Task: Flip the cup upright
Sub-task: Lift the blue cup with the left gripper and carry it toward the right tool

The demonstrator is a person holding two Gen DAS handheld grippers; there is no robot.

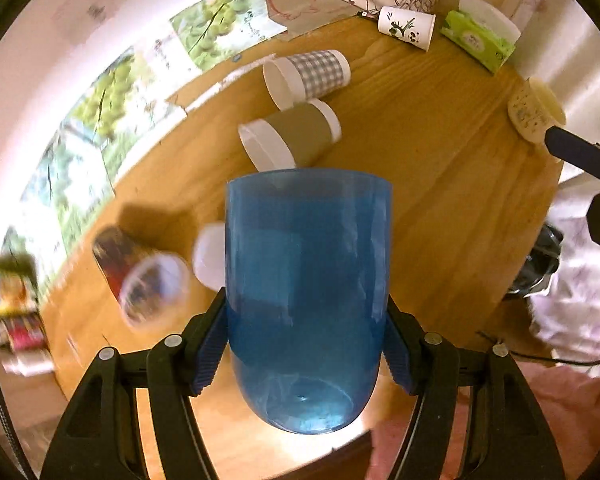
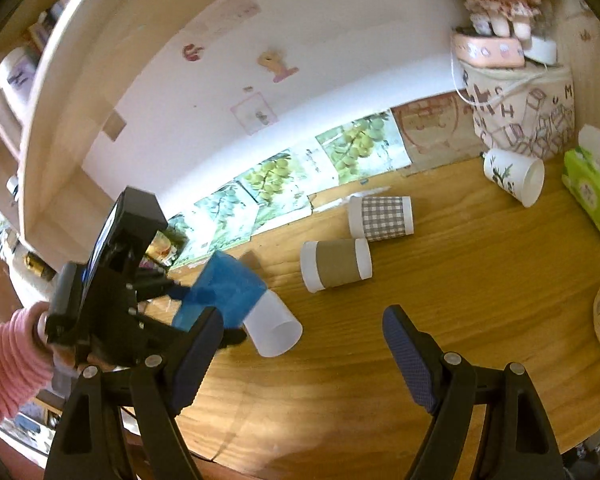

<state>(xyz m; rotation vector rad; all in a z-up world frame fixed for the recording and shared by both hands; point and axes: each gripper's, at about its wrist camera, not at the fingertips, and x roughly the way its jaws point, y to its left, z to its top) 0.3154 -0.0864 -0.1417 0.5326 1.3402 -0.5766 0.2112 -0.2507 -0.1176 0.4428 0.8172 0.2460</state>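
Note:
My left gripper is shut on a translucent blue cup, held above the wooden table with its mouth pointing away from the camera. In the right wrist view the blue cup is at the left, tilted, in the left gripper. My right gripper is open and empty above the table. A frosted white cup lies on its side beside the blue cup. A brown-sleeved cup and a checked cup lie on their sides.
A panda-print cup lies on its side by a printed fabric bag. A green tissue pack sits at the right. A dark patterned cup lies blurred at the left. Posters line the wall.

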